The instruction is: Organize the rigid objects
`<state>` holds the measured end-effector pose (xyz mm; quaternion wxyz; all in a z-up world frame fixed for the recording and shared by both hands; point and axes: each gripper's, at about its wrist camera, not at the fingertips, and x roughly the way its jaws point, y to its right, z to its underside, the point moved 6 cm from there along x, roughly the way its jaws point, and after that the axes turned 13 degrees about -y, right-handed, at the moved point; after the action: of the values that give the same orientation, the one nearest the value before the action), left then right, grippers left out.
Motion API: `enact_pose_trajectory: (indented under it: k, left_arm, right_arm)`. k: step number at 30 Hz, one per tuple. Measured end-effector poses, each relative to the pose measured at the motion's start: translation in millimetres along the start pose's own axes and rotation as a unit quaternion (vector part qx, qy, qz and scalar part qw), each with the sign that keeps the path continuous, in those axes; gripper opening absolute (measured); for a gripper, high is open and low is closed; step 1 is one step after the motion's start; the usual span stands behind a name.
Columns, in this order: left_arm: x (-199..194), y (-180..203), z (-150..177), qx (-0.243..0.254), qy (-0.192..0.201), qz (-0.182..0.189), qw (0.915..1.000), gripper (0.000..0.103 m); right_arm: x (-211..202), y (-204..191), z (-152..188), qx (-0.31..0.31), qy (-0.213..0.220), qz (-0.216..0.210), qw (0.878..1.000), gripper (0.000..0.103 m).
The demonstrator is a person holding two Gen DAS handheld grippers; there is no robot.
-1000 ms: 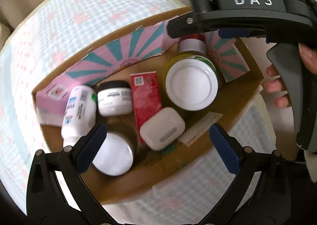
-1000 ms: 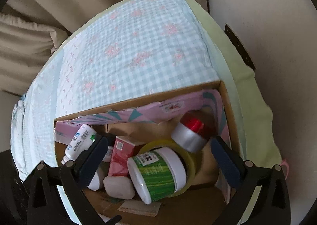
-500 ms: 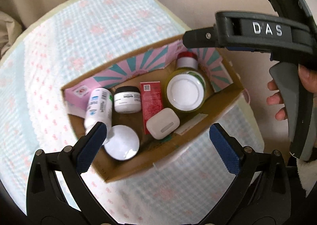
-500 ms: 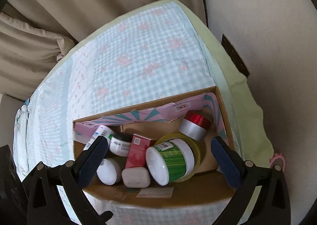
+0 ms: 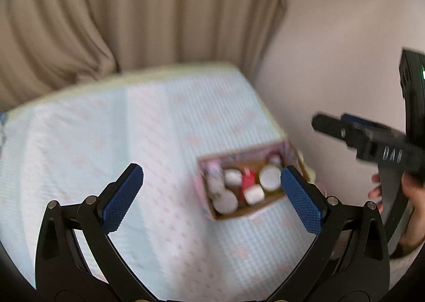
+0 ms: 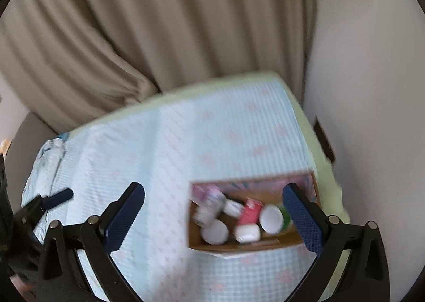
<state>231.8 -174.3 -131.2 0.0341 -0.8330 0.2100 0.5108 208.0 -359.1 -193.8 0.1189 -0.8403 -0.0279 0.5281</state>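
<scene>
A cardboard box with a pink patterned inner wall sits on the bed, also in the right wrist view. It holds several items: white-lidded jars, a red carton, a white case and a white bottle. My left gripper is open and empty, well above and back from the box. My right gripper is open and empty, also high above it. The right gripper's body shows at the right of the left wrist view. Both views are motion-blurred.
The bed has a light blue checked cover with pink flowers. Beige curtains hang behind it and a pale wall runs along its right side. The left gripper shows at the left edge.
Both grippers have pulled up and back from the box, which now looks much smaller. Curtains and wall have come into view. Both stay open and empty.
</scene>
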Motion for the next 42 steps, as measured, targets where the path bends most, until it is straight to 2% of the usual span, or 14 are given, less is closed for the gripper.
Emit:
enact_pose_trajectory:
  k: [2,5,10,13,17,30,42]
  left_arm:
    - [-56.3,-18.5,-0.4,-0.007,0.062,-0.024,0.9978,0.103]
    - [-117.4,-42.4,8.3,-0.014,0.121,-0.063,0.9905,0.103]
    - [-173.0,-74.0,44.8,-0.032,0.172,-0.121,0.9772,0.103]
    - [-181.5,-86.0,65.6,-0.040,0.180,-0.135,0.9735,0.103]
    - [-177.0,-92.3,84.1,-0.051,0.179,-0.139,0.9727,0.103]
    - [-188.8,-92.8,86.8,-0.054,0.198,-0.128,0.9702,0.103]
    - [-186.8,-91.3,82.5,-0.052,0.204,-0.137,0.9680,0.103]
  right_arm:
    - [-39.6,-38.5,-0.8,-0.032,0.043,0.011,0.999,0.103]
    - [-87.8,-83.0,6.8,-0.056,0.099,0.023,0.993,0.103]
    - [-126.9,-128.7,37.1,-0.071,0.152,0.042,0.985,0.103]
    - [-134.1,-140.4,57.6,-0.075,0.174,0.067,0.980,0.103]
    - [-135.9,-152.1,72.3,-0.080,0.189,0.075,0.976,0.103]
    - [-150.5,-153.1,78.8,-0.068,0.217,0.082,0.970,0.103]
    - [-152.8,-155.1,73.0,-0.068,0.226,0.079,0.968,0.103]
